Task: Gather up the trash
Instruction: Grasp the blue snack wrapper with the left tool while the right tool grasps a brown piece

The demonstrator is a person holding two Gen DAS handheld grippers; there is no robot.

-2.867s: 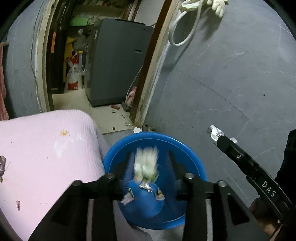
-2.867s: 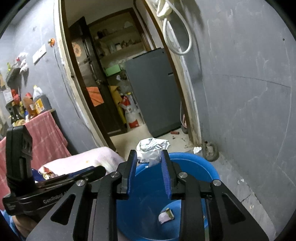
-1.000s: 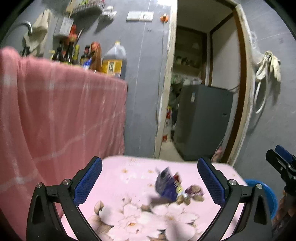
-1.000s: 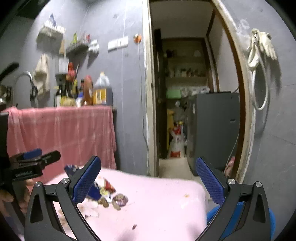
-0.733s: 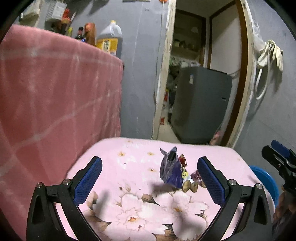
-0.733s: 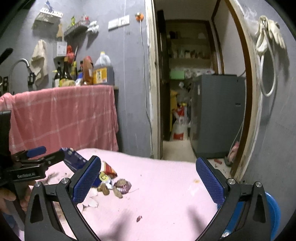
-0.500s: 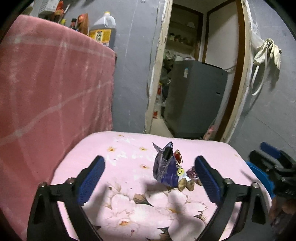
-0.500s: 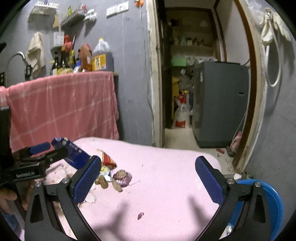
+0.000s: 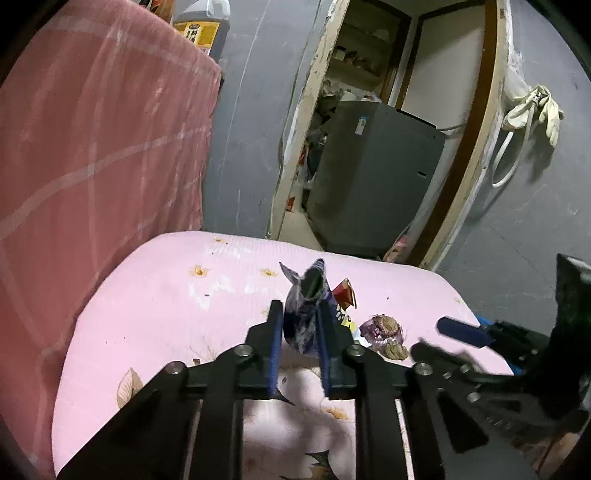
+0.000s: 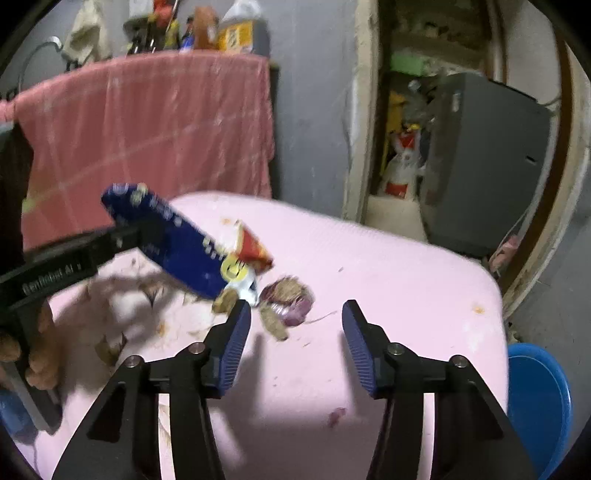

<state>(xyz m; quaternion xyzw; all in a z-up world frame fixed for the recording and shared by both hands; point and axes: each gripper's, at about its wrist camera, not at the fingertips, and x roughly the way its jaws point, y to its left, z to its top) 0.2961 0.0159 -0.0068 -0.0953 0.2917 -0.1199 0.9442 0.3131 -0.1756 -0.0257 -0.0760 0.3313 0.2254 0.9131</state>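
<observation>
Pink, flower-printed cloth covers the desk (image 9: pixel 155 302), and a salmon-pink checked cloth (image 9: pixel 92 147) hangs at the far left with a yellow-labelled oil jug (image 9: pixel 201 22) on the ledge above it. On the desk's middle the left tongs (image 9: pixel 300 325) have just been closing and now pinch a dark blue snack wrapper (image 9: pixel 306 310), which stands between the blue pads with its open mouth upward. From the right wrist view the same wrapper (image 10: pixel 173 240) is seen side-on, tilted, with the left tongs gripping its upper left end; whether its lower end touches the cloth cannot be told. Just right of it lies a small red wrapper (image 10: pixel 253 251), and beside that a purplish onion skin (image 10: pixel 291 299) with a few brown scraps near it. The right tongs (image 10: pixel 295 332) hover just short of those scraps; their jaws have just been closing but stand about half apart, with nothing pressed between the pads. At the near right, below the desk's edge, part of a blue basin (image 10: pixel 535 402) shows on the floor. Beyond, an open doorway frames a grey appliance (image 9: pixel 373 177), and a pale glove (image 9: pixel 535 107) hangs on the right wall.
</observation>
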